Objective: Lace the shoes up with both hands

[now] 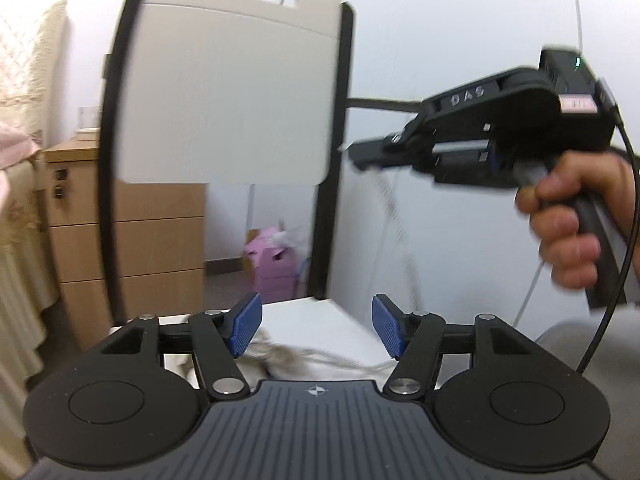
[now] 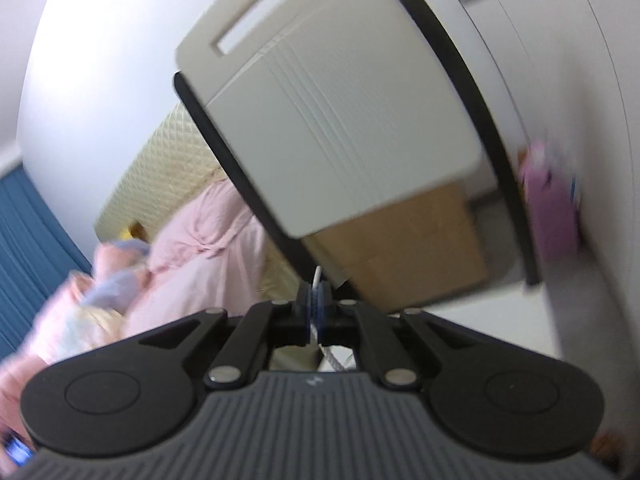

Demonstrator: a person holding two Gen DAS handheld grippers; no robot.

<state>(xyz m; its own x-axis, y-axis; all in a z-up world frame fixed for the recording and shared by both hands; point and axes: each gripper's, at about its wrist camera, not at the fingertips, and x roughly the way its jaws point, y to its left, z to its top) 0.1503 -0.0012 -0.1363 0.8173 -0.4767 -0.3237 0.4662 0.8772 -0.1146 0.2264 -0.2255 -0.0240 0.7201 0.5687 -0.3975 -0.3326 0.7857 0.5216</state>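
In the left wrist view my left gripper (image 1: 316, 326) is open, its blue pads (image 1: 244, 324) wide apart with nothing between them. Just below them lies a blurred beige shoe (image 1: 280, 354) on the white chair seat (image 1: 316, 312). My right gripper (image 1: 360, 156) is raised at the upper right, held by a hand (image 1: 568, 220). A blurred white lace (image 1: 394, 208) trails down from its tip. In the right wrist view the right gripper (image 2: 316, 300) is shut on the white lace (image 2: 318, 276), whose end sticks up above the pads. The shoe is hidden in that view.
The chair back (image 1: 224, 92) with black side rails stands close in front. A wooden drawer cabinet (image 1: 132, 240) is behind on the left, and a pink box (image 1: 272, 264) sits on the floor by the wall. A bed with pink bedding (image 2: 192, 248) and a blue curtain (image 2: 28, 240) show in the right wrist view.
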